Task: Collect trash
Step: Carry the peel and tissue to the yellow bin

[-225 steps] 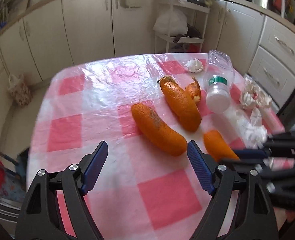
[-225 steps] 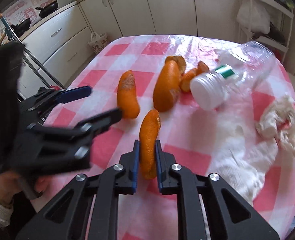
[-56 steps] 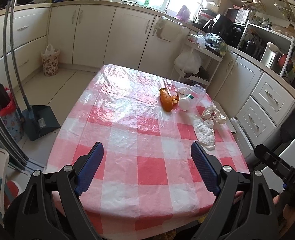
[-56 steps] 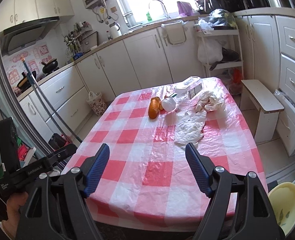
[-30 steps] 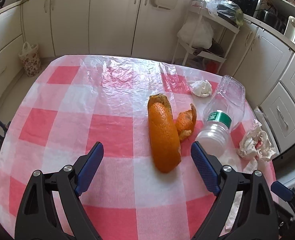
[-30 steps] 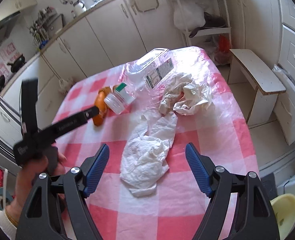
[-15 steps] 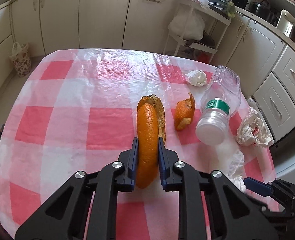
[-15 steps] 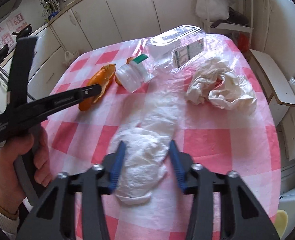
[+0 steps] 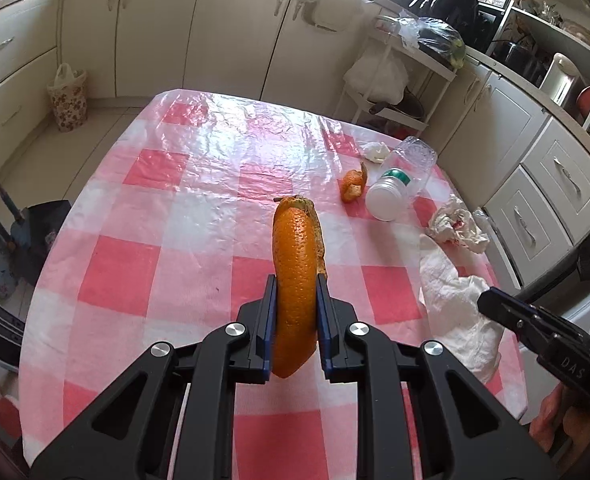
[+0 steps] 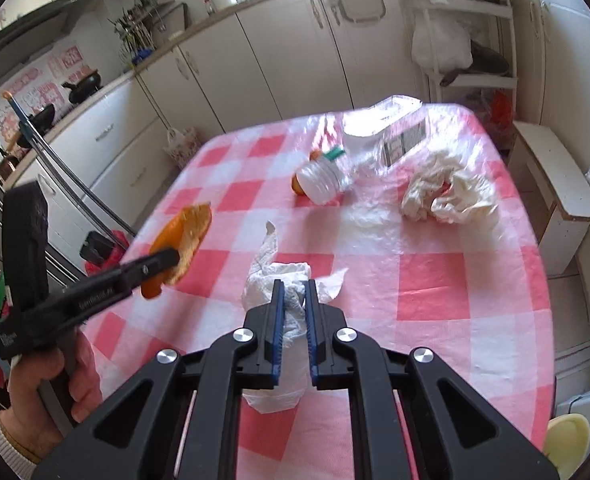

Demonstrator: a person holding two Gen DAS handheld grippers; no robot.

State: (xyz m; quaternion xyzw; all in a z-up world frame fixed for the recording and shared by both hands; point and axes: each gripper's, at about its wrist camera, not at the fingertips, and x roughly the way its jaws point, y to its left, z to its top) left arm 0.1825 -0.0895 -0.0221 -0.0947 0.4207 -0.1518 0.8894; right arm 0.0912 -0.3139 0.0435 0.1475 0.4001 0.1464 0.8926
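Orange peel (image 9: pixel 295 280) sits pinched in the left gripper (image 9: pixel 295 320), long axis running straight ahead along the fingers, raised off the checked surface (image 9: pixel 155 240). Right gripper (image 10: pixel 294 320) clamps the white paper towel (image 10: pixel 291 308), bottle (image 10: pixel 359 160) and crumpled tissue (image 10: pixel 447 196) lying well ahead of it.

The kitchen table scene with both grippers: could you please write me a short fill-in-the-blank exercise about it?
1. The left gripper is shut on an ____ peel.
2. The right gripper is shut on a white ____.
3. The plastic bottle lies on its ____ on the table.
4. The tablecloth is checked in white and ____.

Missing words: orange; paper towel; side; pink
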